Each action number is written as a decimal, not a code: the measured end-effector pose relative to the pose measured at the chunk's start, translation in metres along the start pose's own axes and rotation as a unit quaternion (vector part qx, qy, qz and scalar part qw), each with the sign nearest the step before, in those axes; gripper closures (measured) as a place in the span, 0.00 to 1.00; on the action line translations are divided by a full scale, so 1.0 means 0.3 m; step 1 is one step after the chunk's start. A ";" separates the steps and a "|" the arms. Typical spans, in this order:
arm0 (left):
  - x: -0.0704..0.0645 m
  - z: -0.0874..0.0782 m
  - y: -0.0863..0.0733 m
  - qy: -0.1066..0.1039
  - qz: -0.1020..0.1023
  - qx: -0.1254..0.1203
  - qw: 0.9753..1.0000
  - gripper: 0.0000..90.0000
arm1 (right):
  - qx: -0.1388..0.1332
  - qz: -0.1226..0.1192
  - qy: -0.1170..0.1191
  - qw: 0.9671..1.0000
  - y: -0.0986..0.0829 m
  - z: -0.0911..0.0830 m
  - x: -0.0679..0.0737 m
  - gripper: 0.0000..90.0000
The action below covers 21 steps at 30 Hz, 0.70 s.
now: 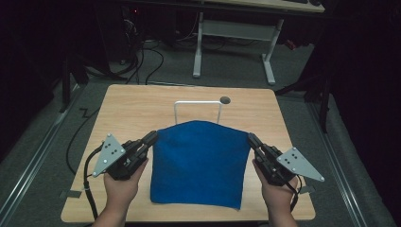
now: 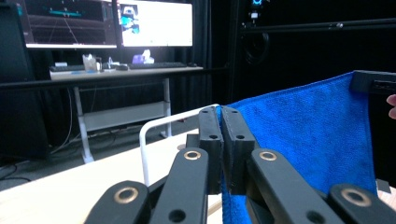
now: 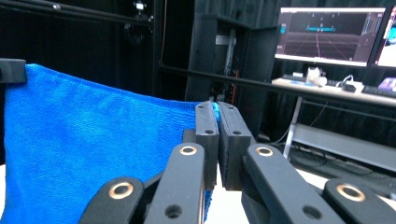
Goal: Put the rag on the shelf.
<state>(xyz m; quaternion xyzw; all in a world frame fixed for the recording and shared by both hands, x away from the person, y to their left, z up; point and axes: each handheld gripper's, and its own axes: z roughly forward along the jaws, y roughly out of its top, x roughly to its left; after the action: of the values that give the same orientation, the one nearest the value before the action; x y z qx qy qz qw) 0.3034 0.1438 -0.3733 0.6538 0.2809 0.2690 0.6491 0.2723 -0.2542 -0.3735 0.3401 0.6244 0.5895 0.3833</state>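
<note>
Nearest the person, the lower hem of the blue cloth point(image 1: 198, 161) lay on the wooden table point(image 1: 142, 109) close to the front edge, while its upper edge was lifted and stretched between the two tongs. The left gripper point(image 1: 152, 138) had its jaws pressed together on the upper left corner; in the left gripper view the pads met with blue fabric pinched between them point(image 2: 223, 140). The right gripper point(image 1: 250, 139) was likewise clamped fully closed on the upper right corner, a sliver of blue showing at the pad tips in the right gripper view point(image 3: 217, 135). Each tool was gripped from below by a hand point(image 1: 122, 189). Handling judgement: the cloth looked like a light, soft microfibre towel with no stiffness of its own. The top edge sagged slightly between the corners, and the body draped down to the table. It should not slip readily, since the napped surface gives the pads friction, and it is not fragile. Corners appeared the right place to hold, as any mid-edge grip would let the free corners flop and fold. Tension between the tongs would need keeping, or the edge would droop. Just beyond the raised edge stood a white wire rack point(image 1: 197, 109), upright near the table's middle, probably the place to hang the cloth. Farther off, a desk with lit monitors point(image 2: 107, 23) was visible.
</note>
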 end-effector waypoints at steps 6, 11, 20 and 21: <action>-0.049 -0.034 0.069 0.002 0.041 -0.018 0.999 0.98 | -0.018 -0.006 0.002 1.000 0.033 -0.019 0.010 0.98; -0.006 -0.001 0.065 0.008 0.029 -0.009 1.000 0.99 | -0.026 -0.006 0.003 1.000 0.061 -0.001 0.000 0.98; 0.073 0.108 0.098 0.002 0.047 0.004 0.999 0.99 | -0.015 0.004 -0.009 1.000 0.093 0.097 -0.068 0.98; 0.083 0.121 0.105 0.001 0.047 0.005 0.999 0.99 | -0.011 0.005 -0.008 1.000 0.095 0.111 -0.074 0.98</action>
<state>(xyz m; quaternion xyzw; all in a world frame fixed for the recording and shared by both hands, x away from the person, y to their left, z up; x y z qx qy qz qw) 0.3473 0.1363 -0.3426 0.6697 0.2513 0.2983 0.6319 0.3113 -0.2558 -0.3438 0.3435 0.6132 0.5957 0.3888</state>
